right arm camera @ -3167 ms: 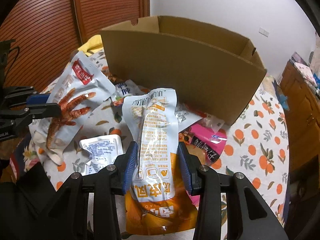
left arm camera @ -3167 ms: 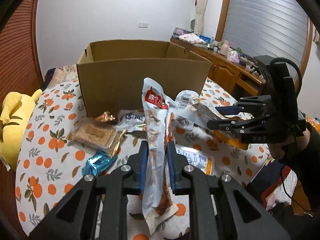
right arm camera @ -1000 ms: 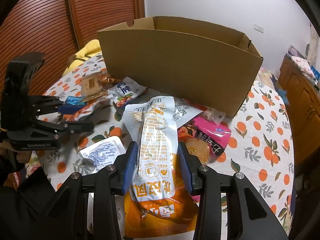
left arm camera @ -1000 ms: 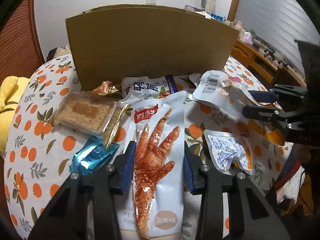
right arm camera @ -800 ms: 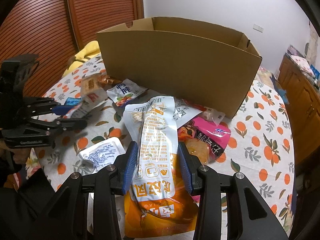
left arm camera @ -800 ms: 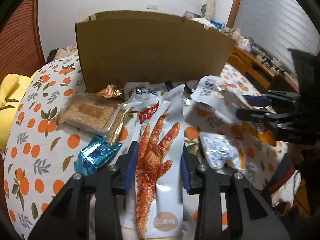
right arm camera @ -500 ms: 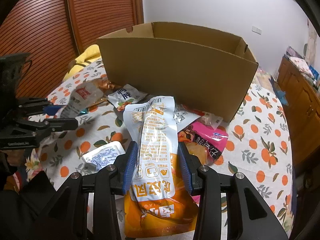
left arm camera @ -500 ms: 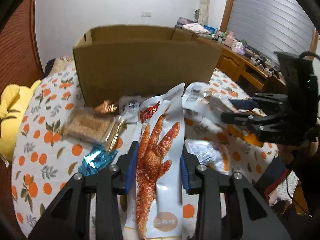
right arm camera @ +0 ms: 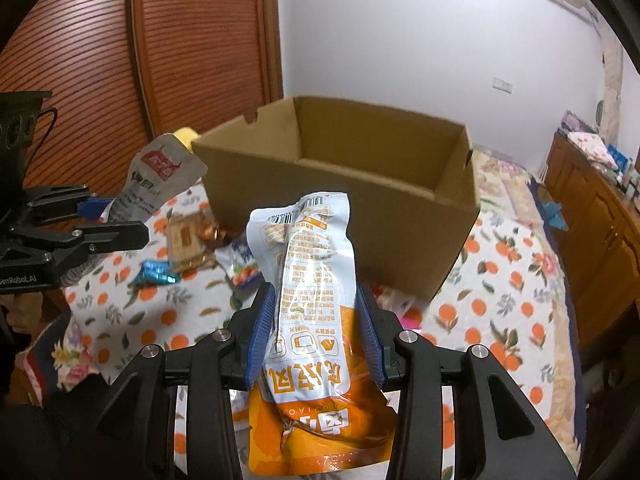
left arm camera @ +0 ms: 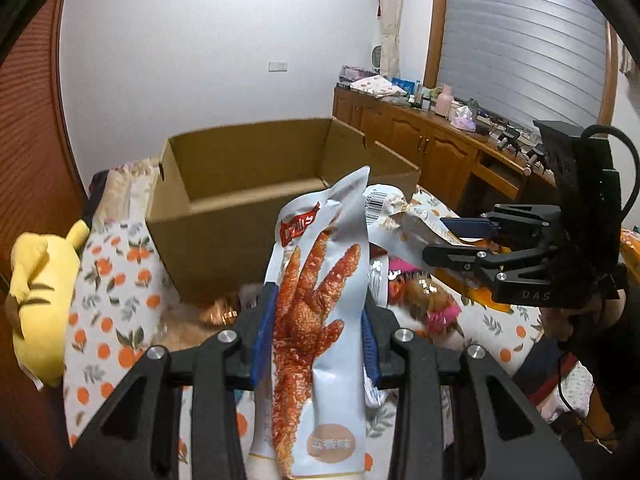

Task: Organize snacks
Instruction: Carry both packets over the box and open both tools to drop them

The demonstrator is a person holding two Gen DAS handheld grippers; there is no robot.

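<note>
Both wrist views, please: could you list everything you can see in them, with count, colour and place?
box: one, brown cardboard, open, on the table behind the snacks
chicken-foot pack: one, pale blue with red print, held in the left claw
orange pack: one, pale blue and orange, held in the right claw
blue wrapper: one, shiny blue, on the table left of the box
biscuit pack: one, tan, on the table by the box's left corner
pink pack: one, pink, on the table in front of the box
tablecloth: one, white with orange fruit print, covering the table
plush toy: one, yellow, at the table's left edge
cabinet: one, wooden, cluttered top, along the far wall
left claw: black, blue pads, shut on its pack
right claw: black, blue pads, shut on its pack
</note>
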